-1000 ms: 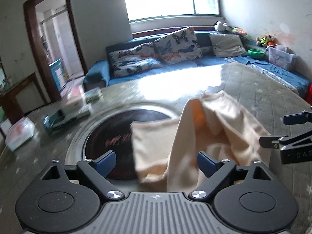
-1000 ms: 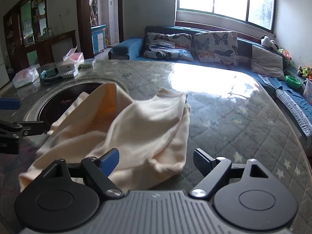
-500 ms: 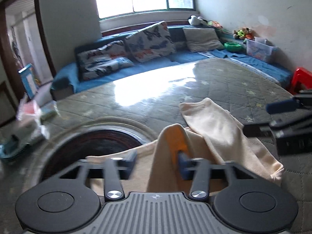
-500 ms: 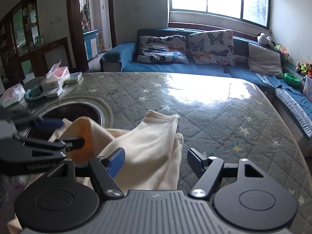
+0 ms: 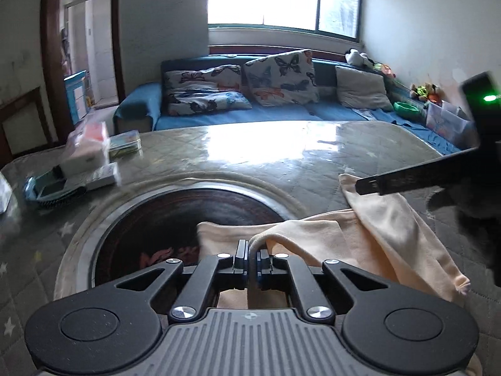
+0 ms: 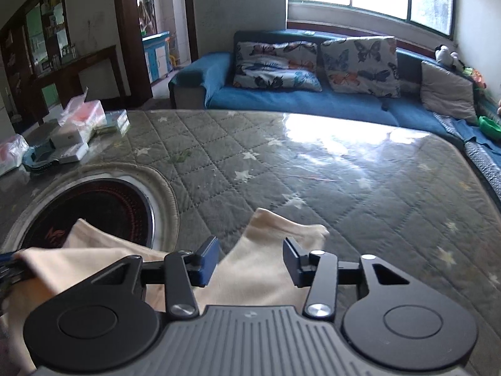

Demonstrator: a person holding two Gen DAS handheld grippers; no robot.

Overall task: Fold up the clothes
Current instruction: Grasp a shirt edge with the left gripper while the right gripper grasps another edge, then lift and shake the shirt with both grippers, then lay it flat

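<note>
A cream-coloured garment [image 5: 369,232] lies crumpled on the quilted table, partly over the round dark inset. My left gripper [image 5: 250,253] is shut on a fold of the garment near its left edge. In the right wrist view the garment [image 6: 266,269] lies between and under the fingers of my right gripper [image 6: 250,260], which is open, its jaws a hand's width apart around a raised flap. The right gripper's finger [image 5: 407,181] also shows at the right of the left wrist view, above the cloth.
A round dark inset [image 6: 103,206] with a metal rim sits in the table [image 6: 344,188] at left. Boxes and tissue packs [image 6: 78,131] lie at the far left edge. A blue sofa [image 6: 313,100] with butterfly cushions stands behind the table.
My left gripper has closed on a fold of the garment. My right gripper has moved in low over the cloth and its jaws have narrowed, still open.
</note>
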